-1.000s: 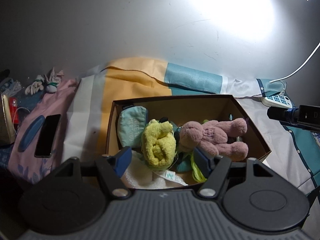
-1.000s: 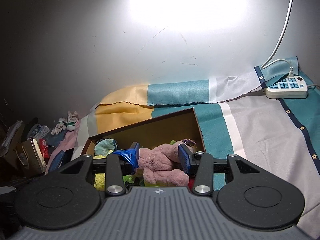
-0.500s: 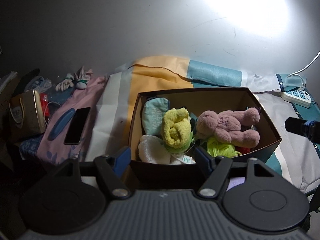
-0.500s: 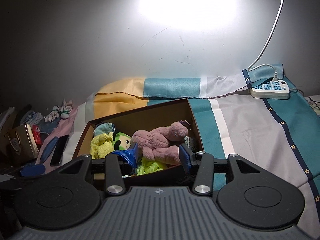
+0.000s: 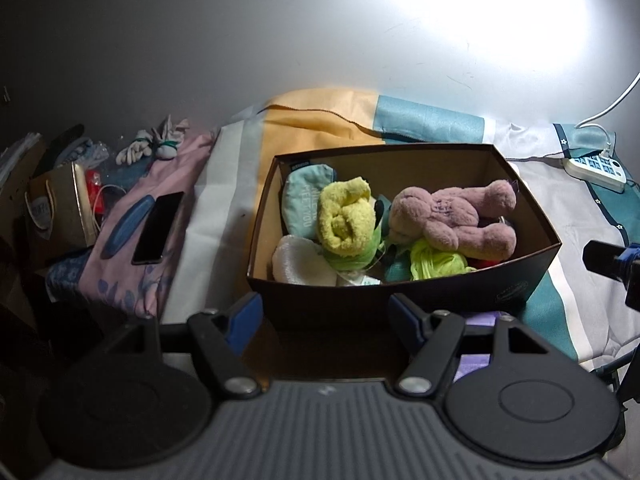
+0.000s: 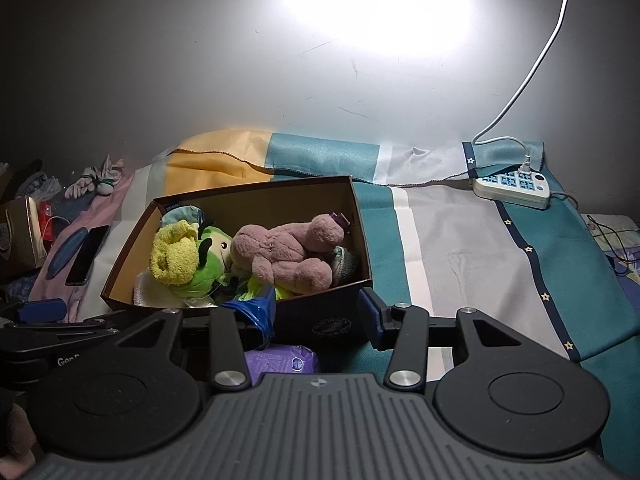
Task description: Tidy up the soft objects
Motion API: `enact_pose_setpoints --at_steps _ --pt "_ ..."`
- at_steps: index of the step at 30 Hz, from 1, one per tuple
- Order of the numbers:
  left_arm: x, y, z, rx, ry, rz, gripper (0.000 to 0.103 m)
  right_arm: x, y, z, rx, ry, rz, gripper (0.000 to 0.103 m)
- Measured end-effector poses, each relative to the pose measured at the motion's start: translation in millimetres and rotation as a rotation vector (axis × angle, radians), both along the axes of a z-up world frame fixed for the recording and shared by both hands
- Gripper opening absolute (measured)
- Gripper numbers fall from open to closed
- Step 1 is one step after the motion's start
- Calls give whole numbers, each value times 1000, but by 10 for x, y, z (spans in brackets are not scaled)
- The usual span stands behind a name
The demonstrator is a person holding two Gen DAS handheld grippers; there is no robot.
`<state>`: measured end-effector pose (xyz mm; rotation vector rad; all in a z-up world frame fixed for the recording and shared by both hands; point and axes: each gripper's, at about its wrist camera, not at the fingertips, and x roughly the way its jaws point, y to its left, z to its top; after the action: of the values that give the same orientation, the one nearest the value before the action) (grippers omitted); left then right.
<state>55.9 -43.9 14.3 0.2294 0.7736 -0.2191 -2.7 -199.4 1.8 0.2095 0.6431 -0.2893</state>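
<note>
Soft stuff sits in the brown box point(image 5: 400, 288) on the striped cloth point(image 6: 460, 248). Inside: pink plush point(image 5: 452, 220) lying on its side at the box's right half, rolled yellow towel point(image 5: 344, 216) to its left on a green plush point(image 6: 210, 264), teal pouch point(image 5: 302, 200) at the back-left corner, white cloth point(image 5: 300, 260) at the front-left, neon yellow-green yarn point(image 5: 436, 264) under the pink plush.

My left gripper point(image 5: 326, 316) hangs just in front of the box's near wall, jaws spread wide, nothing between them. My right gripper point(image 6: 316, 314) is at the box's near right corner, jaws apart, holding nothing; its left pad point(image 6: 256, 310) has a loose blue cover.

Purple packet point(image 6: 282, 362) lies below the box front. Phone point(image 5: 158, 228) lies on the pink cloth point(image 5: 160, 184) left of the box. Power strip point(image 6: 512, 188) is well apart, back right.
</note>
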Motion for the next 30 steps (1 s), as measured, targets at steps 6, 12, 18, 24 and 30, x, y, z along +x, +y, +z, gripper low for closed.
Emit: enact_pose_setpoints --at_steps 6,12,18,24,30 --pt "-20 1 -75 14 26 1 73 -45 14 -16 50 9 -2 30" --pt "-35 26 -103 11 42 -5 73 -34 58 -21 48 49 10 31" --pt "-13 89 -106 1 52 15 73 -14 65 -68 18 88 -5 31" --pt "13 131 -118 6 57 39 73 -23 43 -110 32 97 -20 31" --pt "28 145 -138 10 61 43 73 -21 52 -145 22 117 -30 31"
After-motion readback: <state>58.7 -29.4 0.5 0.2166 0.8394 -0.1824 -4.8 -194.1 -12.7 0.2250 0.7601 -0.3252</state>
